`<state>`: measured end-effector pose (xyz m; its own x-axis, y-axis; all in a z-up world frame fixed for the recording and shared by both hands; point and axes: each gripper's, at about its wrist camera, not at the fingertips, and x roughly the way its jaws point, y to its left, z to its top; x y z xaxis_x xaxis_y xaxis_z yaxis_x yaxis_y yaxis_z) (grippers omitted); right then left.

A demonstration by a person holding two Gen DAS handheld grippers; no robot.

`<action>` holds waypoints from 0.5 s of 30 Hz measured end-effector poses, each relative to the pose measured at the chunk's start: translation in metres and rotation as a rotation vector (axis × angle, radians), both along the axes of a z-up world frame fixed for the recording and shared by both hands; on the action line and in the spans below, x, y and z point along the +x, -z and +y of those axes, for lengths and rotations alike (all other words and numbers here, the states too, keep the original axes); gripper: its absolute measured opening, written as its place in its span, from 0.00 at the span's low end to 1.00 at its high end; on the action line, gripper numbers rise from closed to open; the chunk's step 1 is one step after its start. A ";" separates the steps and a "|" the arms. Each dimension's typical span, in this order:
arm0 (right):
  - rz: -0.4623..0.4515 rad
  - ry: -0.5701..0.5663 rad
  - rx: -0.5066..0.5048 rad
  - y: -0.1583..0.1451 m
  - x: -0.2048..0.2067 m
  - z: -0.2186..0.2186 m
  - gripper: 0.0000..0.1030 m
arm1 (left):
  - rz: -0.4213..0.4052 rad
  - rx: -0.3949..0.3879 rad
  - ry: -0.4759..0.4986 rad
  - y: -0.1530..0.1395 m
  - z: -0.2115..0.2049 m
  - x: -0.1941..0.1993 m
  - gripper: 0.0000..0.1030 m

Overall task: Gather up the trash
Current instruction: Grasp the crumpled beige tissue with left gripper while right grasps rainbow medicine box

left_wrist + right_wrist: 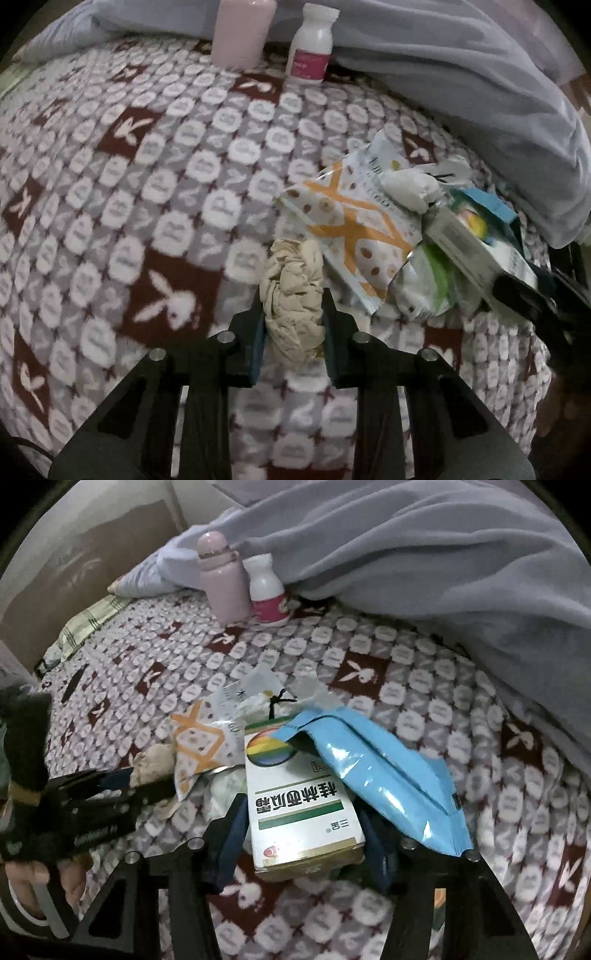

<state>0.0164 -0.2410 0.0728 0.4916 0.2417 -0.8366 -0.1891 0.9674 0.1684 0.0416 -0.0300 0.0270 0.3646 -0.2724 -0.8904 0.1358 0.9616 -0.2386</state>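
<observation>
Left gripper [293,314] clamped on a crumpled beige wad [293,295], just left of the trash heap on the patterned blanket [147,184]. Right gripper [303,819] closed around a white medicine box [299,805], blue foil pouch [380,775] draped over its right side. Likely snags: pouch sliding off on lifting, orange-striped wrapper [354,229] dragged along, box twisting out of a loose pinch.

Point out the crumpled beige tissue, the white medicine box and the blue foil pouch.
crumpled beige tissue [293,306]: left wrist view, middle of the wad between the fingers.
white medicine box [301,805]: right wrist view, printed top face.
blue foil pouch [384,771]: right wrist view, centre fold.
</observation>
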 end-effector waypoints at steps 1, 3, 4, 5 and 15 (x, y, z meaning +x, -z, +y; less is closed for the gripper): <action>-0.015 -0.001 0.010 -0.003 -0.010 -0.001 0.53 | -0.005 -0.005 -0.005 -0.002 0.002 -0.004 0.23; -0.022 -0.021 0.030 -0.009 -0.036 -0.001 0.53 | -0.020 -0.006 0.001 -0.010 0.005 -0.015 0.23; -0.020 -0.033 0.030 -0.009 -0.052 -0.001 0.53 | -0.027 -0.004 0.007 -0.013 0.005 -0.020 0.23; -0.022 -0.038 0.024 -0.009 -0.063 0.000 0.53 | -0.034 -0.001 0.014 -0.018 0.005 -0.028 0.23; 0.105 -0.031 -0.028 0.029 -0.152 0.001 0.53 | -0.036 0.040 0.102 -0.033 -0.008 -0.097 0.23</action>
<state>-0.1354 -0.2398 0.0438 0.3940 0.2316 -0.8895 -0.2017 0.9659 0.1622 -0.0550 -0.0382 0.0599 0.3691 -0.2742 -0.8880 0.2409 0.9511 -0.1935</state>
